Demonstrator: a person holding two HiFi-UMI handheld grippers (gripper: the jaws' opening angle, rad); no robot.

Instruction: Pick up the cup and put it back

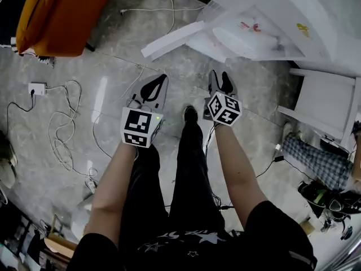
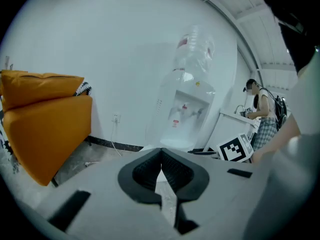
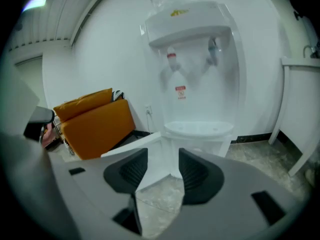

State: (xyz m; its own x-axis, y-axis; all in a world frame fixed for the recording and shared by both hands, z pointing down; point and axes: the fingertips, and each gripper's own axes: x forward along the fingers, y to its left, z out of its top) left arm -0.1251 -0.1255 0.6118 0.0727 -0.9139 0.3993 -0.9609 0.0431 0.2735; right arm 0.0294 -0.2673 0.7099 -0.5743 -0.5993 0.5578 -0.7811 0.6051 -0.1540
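grey floor (image 1: pixel 248 89) fills head view; dispenser (image 3: pixel 192 69) shows beyond right gripper (image 3: pixel 163 156), spread empty; left gripper (image 2: pixel 161 154) closed.

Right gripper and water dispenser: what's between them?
Bare floor, then a white board by the dispenser; right gripper view shows it.

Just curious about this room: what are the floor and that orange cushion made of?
The floor: seemingly polished stone or marble-look tile, grey veining and glare. The orange cushion: probably fabric or matte leatherette, soft rounded edges; weave unclear.
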